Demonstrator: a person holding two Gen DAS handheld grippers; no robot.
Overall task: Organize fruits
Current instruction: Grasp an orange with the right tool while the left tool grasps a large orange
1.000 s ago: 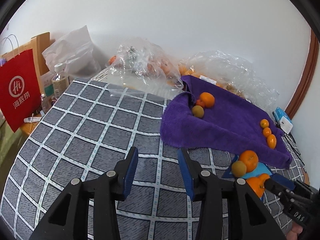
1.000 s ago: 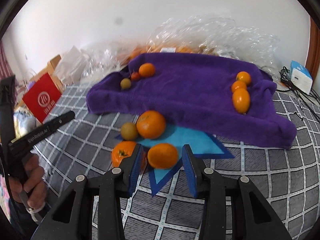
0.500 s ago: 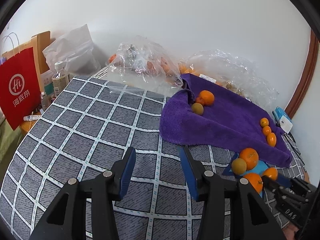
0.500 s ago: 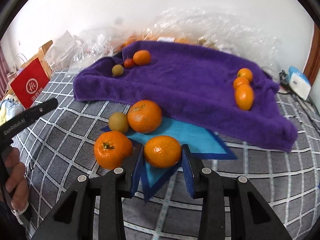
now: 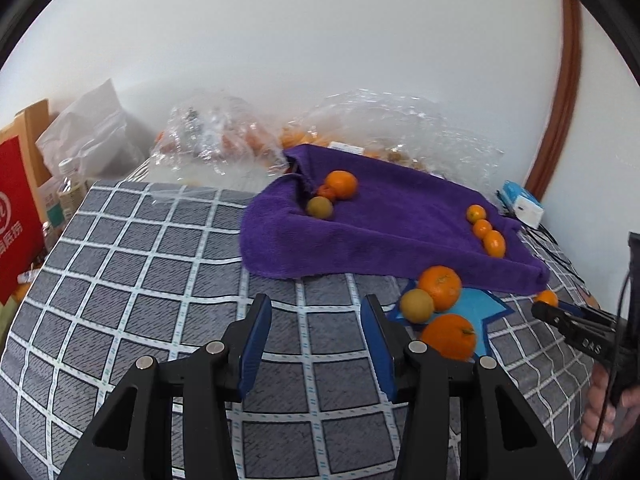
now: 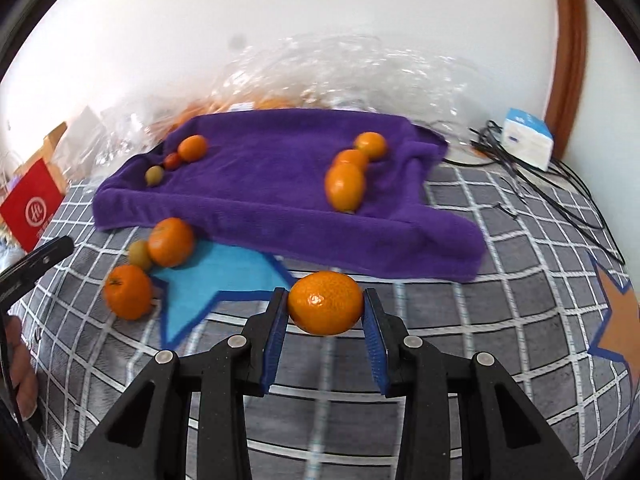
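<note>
Between the right gripper's (image 6: 325, 307) fingers (image 6: 276, 330) sits a clamped mandarin (image 6: 325, 303); left gripper (image 5: 316, 338) gapes empty.

The right claw (image 6: 325, 312) now grips the mandarin (image 6: 325, 303), carried off the blue star (image 6: 216, 276), clear of the purple towel (image 6: 280, 196).

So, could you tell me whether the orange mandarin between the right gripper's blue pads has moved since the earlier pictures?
Yes: the mandarin, clamped in the right gripper, has left the blue star, rightwards along the purple towel's front edge.
</note>
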